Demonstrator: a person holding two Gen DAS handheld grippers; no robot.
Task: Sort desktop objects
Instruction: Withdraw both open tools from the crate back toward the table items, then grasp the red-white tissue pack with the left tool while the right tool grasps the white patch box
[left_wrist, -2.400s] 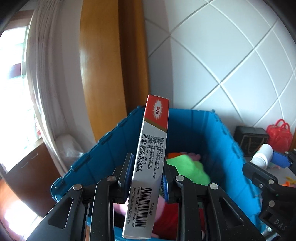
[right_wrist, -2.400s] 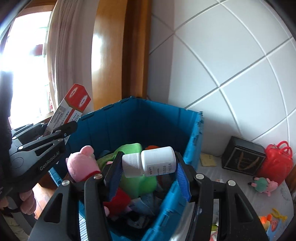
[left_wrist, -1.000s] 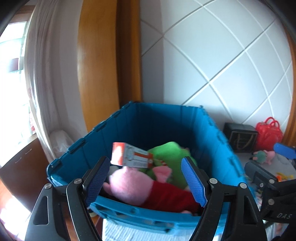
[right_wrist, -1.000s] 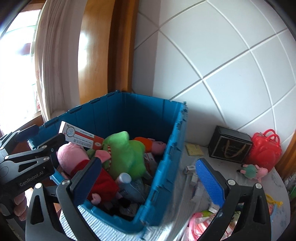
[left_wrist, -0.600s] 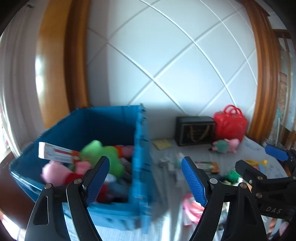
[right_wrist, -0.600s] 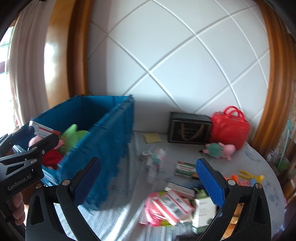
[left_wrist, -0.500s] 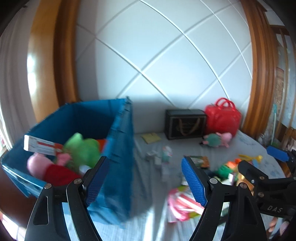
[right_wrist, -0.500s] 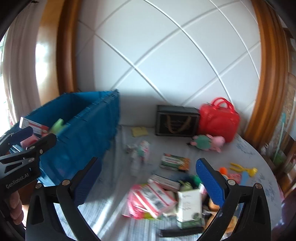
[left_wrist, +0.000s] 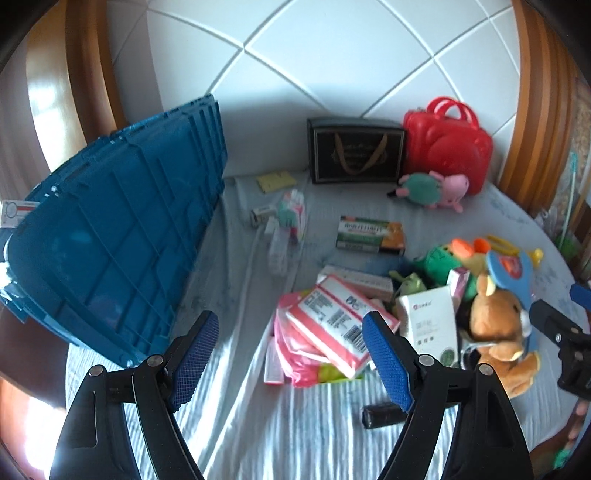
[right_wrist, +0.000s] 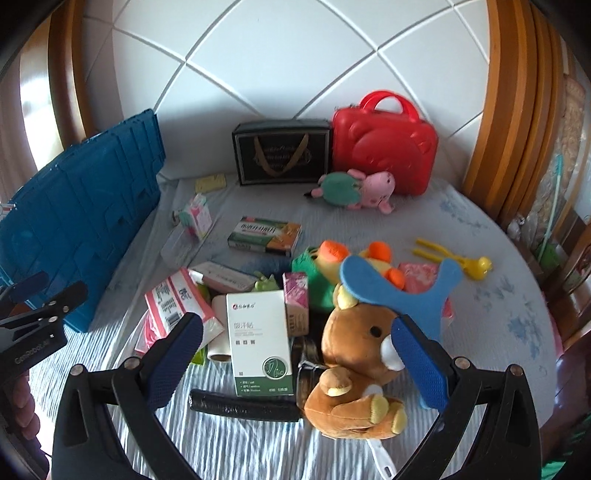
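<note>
Right wrist view: the right gripper (right_wrist: 295, 354) is spread wide and empty above a white-and-green carton (right_wrist: 258, 338) and a brown plush bear (right_wrist: 354, 365). The left gripper (left_wrist: 290, 360), likewise wide and empty, is held over pink packets (left_wrist: 332, 332). The blue crate (left_wrist: 110, 236) stands at the left. A closing grab could catch neighbouring items, since the heap is tightly packed. A black cylinder (right_wrist: 240, 402) is partly covered, and the crate's contents are hidden.
</note>
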